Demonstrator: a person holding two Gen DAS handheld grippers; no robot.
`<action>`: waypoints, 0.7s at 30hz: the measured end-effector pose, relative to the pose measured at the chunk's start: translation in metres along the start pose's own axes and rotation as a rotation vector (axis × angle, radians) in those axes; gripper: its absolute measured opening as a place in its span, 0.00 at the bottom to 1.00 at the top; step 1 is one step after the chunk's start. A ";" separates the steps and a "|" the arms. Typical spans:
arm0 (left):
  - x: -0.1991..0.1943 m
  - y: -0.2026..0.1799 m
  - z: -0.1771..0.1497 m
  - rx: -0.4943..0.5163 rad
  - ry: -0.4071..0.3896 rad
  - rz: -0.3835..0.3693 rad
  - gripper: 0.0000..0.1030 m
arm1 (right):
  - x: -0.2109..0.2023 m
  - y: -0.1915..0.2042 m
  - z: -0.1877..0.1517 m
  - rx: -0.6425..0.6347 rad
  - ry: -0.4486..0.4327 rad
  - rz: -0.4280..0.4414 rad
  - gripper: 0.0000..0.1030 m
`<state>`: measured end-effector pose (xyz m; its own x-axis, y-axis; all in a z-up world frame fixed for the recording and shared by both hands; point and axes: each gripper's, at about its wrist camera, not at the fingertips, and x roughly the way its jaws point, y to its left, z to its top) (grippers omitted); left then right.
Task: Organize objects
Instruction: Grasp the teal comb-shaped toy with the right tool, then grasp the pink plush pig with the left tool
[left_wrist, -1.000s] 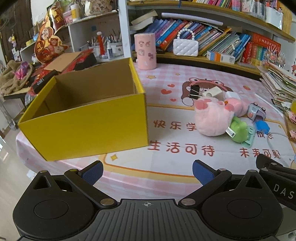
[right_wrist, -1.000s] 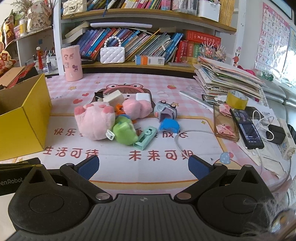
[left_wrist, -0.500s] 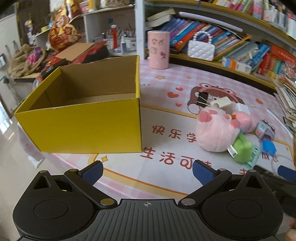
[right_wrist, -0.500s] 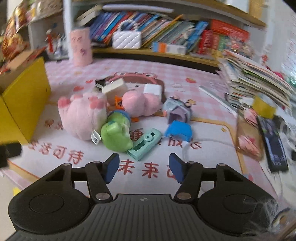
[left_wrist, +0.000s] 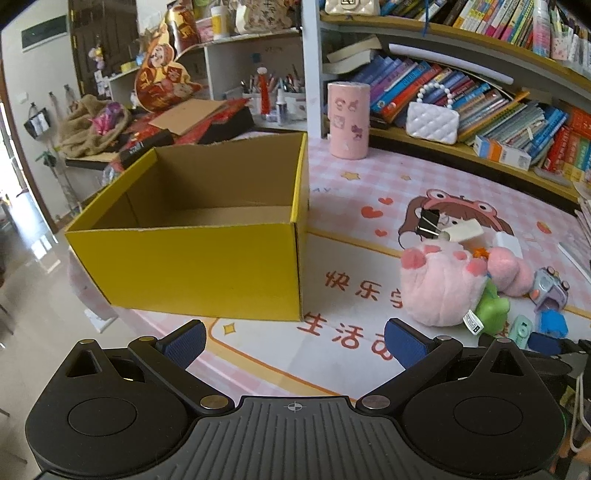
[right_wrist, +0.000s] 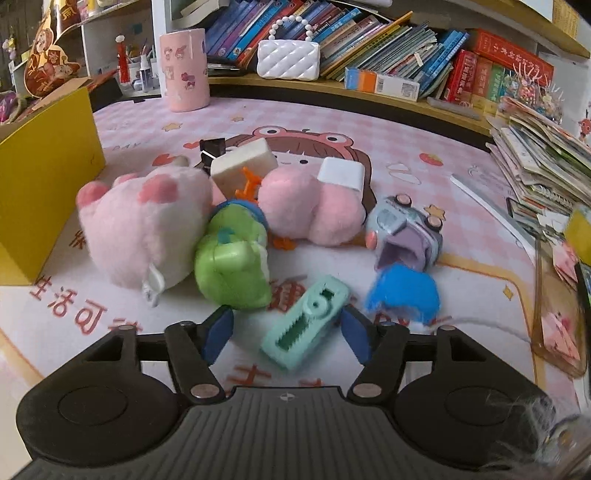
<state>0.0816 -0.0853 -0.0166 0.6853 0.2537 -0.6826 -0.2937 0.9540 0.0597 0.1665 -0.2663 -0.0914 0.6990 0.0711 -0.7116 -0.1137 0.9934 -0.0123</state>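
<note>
The mint crocodile-shaped stapler (right_wrist: 306, 325) lies on the pink cartoon mat (right_wrist: 424, 162), straddled but not yet pinched by the right gripper (right_wrist: 286, 334), whose jaws are opening. It is best clamped across its narrow sides. The left gripper (left_wrist: 293, 341) is held wide open and empty near the empty yellow box (left_wrist: 207, 269). Bookshelves (right_wrist: 406, 44) are seen behind.

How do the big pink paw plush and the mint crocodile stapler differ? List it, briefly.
The pink paw plush is soft, furry and bulky; the mint stapler is hard, smooth plastic, slim and much smaller.

The plush sits at the left of the pile, leaning against the green toy; the stapler lies flat at the front, apart from the plush.

The stapler lies between the right gripper's opening fingers, not gripped; nothing reaches for the plush.

Both rest on the pink mat, outside the yellow box.
</note>
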 end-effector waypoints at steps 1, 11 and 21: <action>0.000 -0.002 0.001 0.000 -0.002 0.003 1.00 | 0.002 -0.002 0.001 0.005 -0.001 0.009 0.62; 0.014 -0.054 0.022 0.068 -0.030 -0.114 0.99 | -0.015 -0.043 0.006 0.048 -0.008 0.082 0.22; 0.070 -0.098 0.034 0.030 0.062 -0.189 0.93 | -0.061 -0.056 0.006 0.031 -0.061 0.154 0.23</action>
<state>0.1811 -0.1556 -0.0461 0.6838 0.0600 -0.7272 -0.1426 0.9884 -0.0525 0.1348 -0.3259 -0.0434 0.7163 0.2273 -0.6597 -0.2016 0.9726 0.1161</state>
